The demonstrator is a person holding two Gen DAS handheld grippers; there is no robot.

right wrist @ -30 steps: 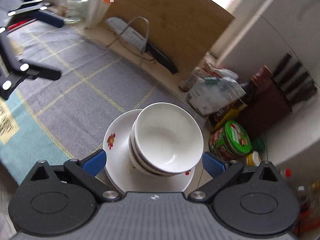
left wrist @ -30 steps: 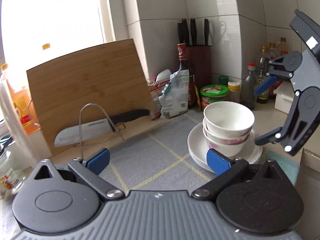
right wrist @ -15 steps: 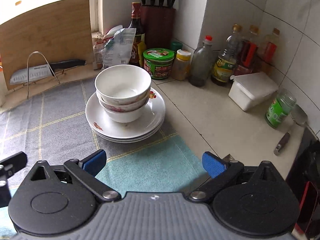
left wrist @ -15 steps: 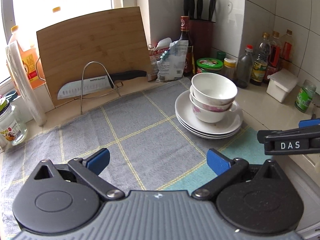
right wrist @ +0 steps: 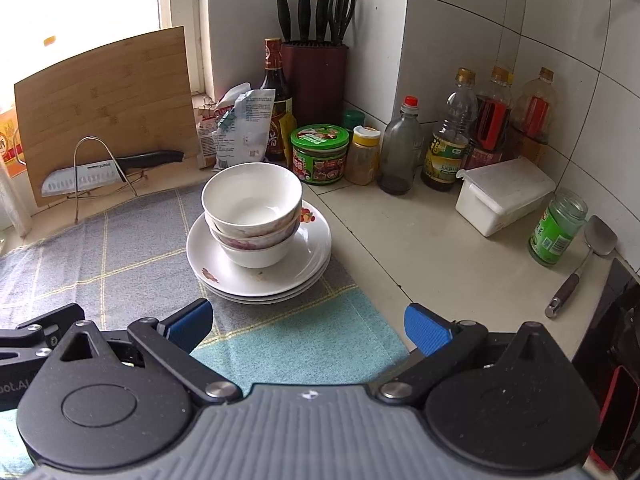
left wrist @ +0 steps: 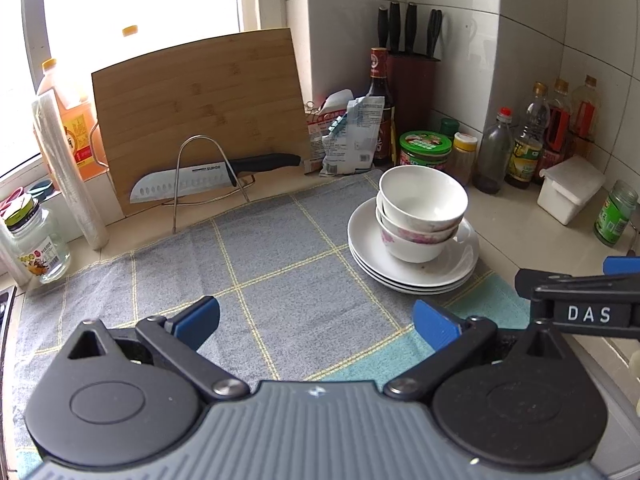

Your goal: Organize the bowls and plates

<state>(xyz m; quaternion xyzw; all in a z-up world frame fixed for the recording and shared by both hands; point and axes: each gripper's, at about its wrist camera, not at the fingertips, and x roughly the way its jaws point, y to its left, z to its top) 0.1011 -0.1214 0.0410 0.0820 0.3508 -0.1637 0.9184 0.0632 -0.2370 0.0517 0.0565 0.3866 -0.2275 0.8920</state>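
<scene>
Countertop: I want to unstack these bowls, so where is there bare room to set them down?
Free: the gray checked cloth between the plates and knife stand; bare counter between plates and white box. Crowded: the back corner's bottles and jars.

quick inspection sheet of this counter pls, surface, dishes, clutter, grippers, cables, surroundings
surface: grey checked towel spread on a beige counter
job's things: bowls nested on stacked plates, on the towel
clutter: knife on a wire rack, cutting board, jars and bottles, white box, spatula
grippers: left gripper and right gripper open, empty, short of the stack
cables: nothing seen
surroundings: tiled corner, window, knife block
</scene>
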